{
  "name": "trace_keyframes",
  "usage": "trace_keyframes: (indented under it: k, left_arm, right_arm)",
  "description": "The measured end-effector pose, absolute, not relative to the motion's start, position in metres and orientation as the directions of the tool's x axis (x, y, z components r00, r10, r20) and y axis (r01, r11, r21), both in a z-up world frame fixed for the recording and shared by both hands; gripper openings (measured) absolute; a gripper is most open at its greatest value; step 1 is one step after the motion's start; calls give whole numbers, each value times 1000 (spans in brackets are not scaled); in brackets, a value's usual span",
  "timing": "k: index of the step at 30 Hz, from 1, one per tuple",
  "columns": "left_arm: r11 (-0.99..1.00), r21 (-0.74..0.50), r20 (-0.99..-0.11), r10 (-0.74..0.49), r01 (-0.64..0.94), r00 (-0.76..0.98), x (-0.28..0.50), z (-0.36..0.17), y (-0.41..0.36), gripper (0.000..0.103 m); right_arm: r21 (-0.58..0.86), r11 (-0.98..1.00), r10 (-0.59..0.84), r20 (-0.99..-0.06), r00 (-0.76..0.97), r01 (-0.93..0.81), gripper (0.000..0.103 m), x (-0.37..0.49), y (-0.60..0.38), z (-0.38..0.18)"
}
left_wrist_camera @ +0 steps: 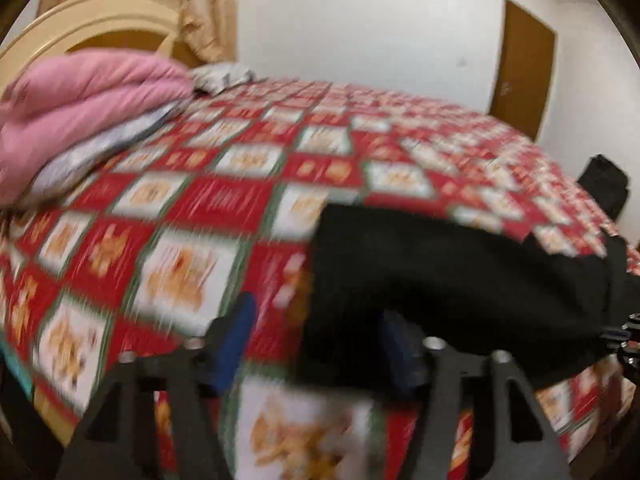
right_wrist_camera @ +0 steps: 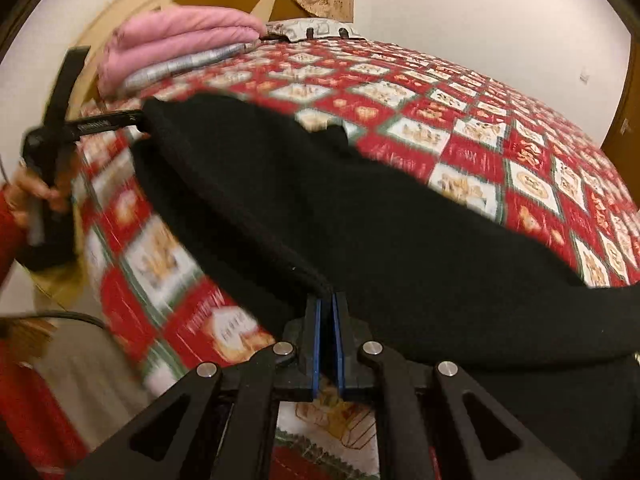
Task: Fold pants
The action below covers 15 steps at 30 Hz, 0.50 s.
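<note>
Black pants point(right_wrist_camera: 360, 216) lie across the near part of a bed with a red, white and green patterned cover point(right_wrist_camera: 480, 120). My right gripper point(right_wrist_camera: 329, 300) is shut on the near edge of the pants. In the left wrist view the pants point(left_wrist_camera: 440, 272) drape over the right finger of my left gripper point(left_wrist_camera: 316, 332), whose blue-padded jaws stand apart; the view is blurred by motion. The left gripper also shows in the right wrist view point(right_wrist_camera: 136, 118), at the far left end of the pants, held by a hand in a red sleeve.
A folded pink quilt point(left_wrist_camera: 80, 100) on grey bedding lies at the head of the bed by a cream headboard point(left_wrist_camera: 100, 20). A patterned pillow point(left_wrist_camera: 222, 76) sits behind it. A brown door point(left_wrist_camera: 524, 68) is in the white wall. The bed's near edge drops off below.
</note>
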<state>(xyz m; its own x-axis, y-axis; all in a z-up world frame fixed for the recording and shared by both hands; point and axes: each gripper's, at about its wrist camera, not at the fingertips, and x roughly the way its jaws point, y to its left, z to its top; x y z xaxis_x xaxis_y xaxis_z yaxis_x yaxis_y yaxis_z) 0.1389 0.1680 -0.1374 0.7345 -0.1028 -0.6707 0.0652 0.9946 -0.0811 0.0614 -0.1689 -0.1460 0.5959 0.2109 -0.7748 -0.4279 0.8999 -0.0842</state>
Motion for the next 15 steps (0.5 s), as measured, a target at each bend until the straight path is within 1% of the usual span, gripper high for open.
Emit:
trace_keyframes:
  k: [1, 2, 4, 5, 8, 9, 11, 12, 13, 14, 15]
  left_arm:
    - [996, -76, -694, -82, 40, 715, 137, -144, 173, 69]
    - [996, -80, -705, -75, 26, 706, 132, -148, 178, 69]
    - [994, -111, -704, -77, -2, 706, 119, -150, 192, 71]
    - [993, -120, -704, -72, -18, 706, 115, -149, 198, 71]
    - [996, -81, -701, -27, -42, 713, 111, -138, 204, 71]
    - [997, -75, -683, -24, -37, 730, 110, -129, 203, 71]
    - [996, -92, -644, -57, -3, 763, 107, -116, 198, 71]
    - [993, -119, -634, -92, 21, 768, 109, -110, 193, 73]
    - [988, -148, -631, -127, 41, 765, 110, -107, 191, 78]
    - [978, -197, -629, -179, 67, 757, 113, -104, 186, 79]
    - [971, -226, -626, -209, 81, 751, 115, -101, 180, 79]
  right_arm:
    - [-116, 896, 202, -752, 628, -428, 6, 57, -167, -147]
    - [-132, 893, 194, -750, 633, -430, 6, 56, -167, -148]
    - [-141, 892, 187, -752, 633, -430, 9, 55, -166, -147]
    - [-128, 895, 191, -756, 626, -427, 11, 55, -167, -145]
    - [-51, 911, 229, -762, 606, -408, 13, 51, -170, -133]
    - [-23, 914, 252, -751, 610, -405, 13, 49, -171, -126]
    - [58, 910, 329, -702, 631, -410, 14, 48, -172, -105]
    - [81, 908, 351, -681, 643, -410, 23, 48, -170, -98]
    - [107, 905, 377, -651, 659, -412, 43, 51, -168, -88]
    - [121, 903, 390, -630, 671, -412, 52, 53, -163, -83]
    - [135, 902, 403, -605, 687, -411, 59, 57, -159, -78]
